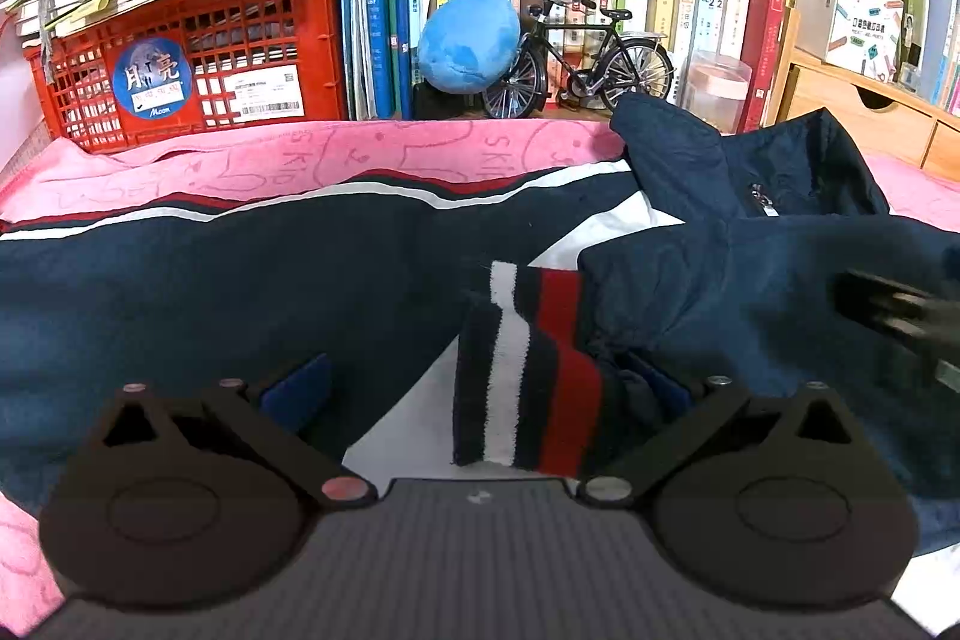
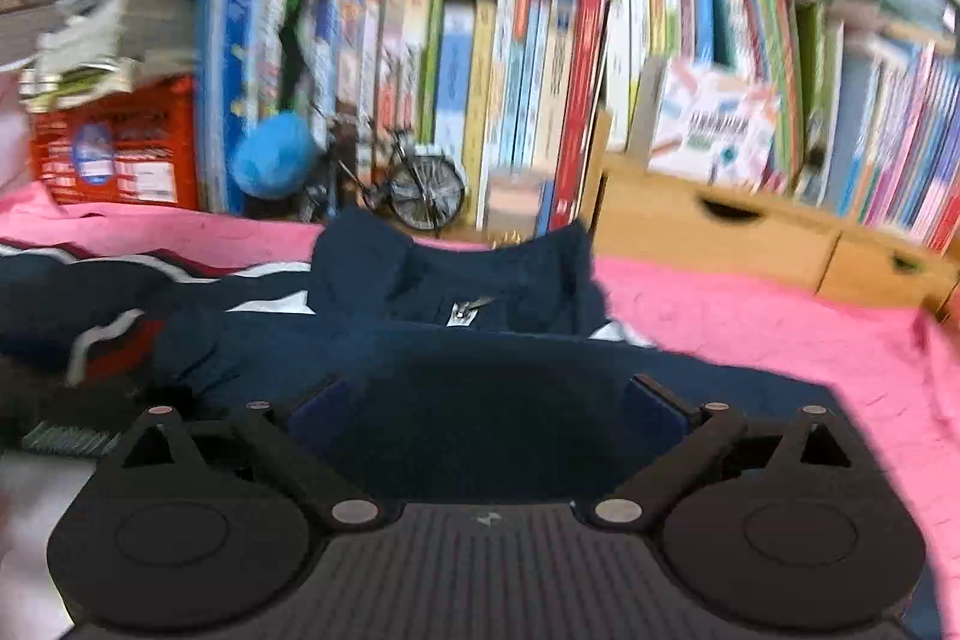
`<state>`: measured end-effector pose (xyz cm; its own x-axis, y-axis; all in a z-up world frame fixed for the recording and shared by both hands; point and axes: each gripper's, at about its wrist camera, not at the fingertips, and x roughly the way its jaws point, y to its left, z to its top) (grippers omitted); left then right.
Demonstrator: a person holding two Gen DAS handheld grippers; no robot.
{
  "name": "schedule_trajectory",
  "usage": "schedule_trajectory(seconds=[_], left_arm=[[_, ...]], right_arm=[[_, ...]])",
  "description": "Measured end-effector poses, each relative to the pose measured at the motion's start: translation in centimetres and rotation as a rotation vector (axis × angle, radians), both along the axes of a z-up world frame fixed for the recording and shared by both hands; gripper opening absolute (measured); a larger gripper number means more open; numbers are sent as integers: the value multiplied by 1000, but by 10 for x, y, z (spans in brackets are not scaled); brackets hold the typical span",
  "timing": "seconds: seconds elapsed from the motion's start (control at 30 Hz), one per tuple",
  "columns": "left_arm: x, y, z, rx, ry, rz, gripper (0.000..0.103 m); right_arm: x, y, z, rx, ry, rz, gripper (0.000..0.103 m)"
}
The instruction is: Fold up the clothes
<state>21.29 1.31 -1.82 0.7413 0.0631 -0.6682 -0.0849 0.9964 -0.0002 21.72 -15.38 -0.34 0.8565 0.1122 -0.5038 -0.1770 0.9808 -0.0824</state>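
— Where does the garment lie?

— The navy-blue zip-up jacket with white and red stripes [image 1: 252, 280] is spread flat on a pink terry towel [image 1: 252, 160] that covers the counter, in front of a packed bookshelf. Its collar and zip pull point toward the books, and one sleeve is folded across the body so that the ribbed navy, white and red striped cuff [image 1: 522, 370] rests on the white panel.

— And the left gripper [image 1: 480, 388]?

— Its blue-padded fingers [image 1: 300, 388] stand wide apart, low over the jacket, with the striped cuff between them — the pads do not press on it, so it grips nothing.

— The right gripper [image 2: 486, 412]?

— Spread to its widest, over the dark fabric below the collar. Nothing is pinched between its fingers; the right wrist view is blurred. From the left wrist view it shows as a dark smear at the right edge, above the folded sleeve.

— What stands behind?

— A red plastic lattice crate [image 1: 198, 52] under stacked papers, a blue plush ball [image 1: 468, 46] and a small black model bicycle [image 1: 588, 58] before the upright books, with light wooden drawers [image 2: 720, 226] farther right.
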Motion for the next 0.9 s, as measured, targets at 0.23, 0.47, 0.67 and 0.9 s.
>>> schedule_trajectory(seconds=[0.23,0.47,0.67,0.9], left_arm=[[0,0,0,0,2,-1,103],[0,0,0,0,3,-4,103],[-1,0,1,4,2,-8,103],[0,-1,0,6,2,-12,103]], right_arm=[[39,-40,-15,13,131,-139,103],[53,-125,-10,96,153,-382,103],[63,-154,-11,106,162,-485,103],[80,-160,-11,114,166,-503,103]])
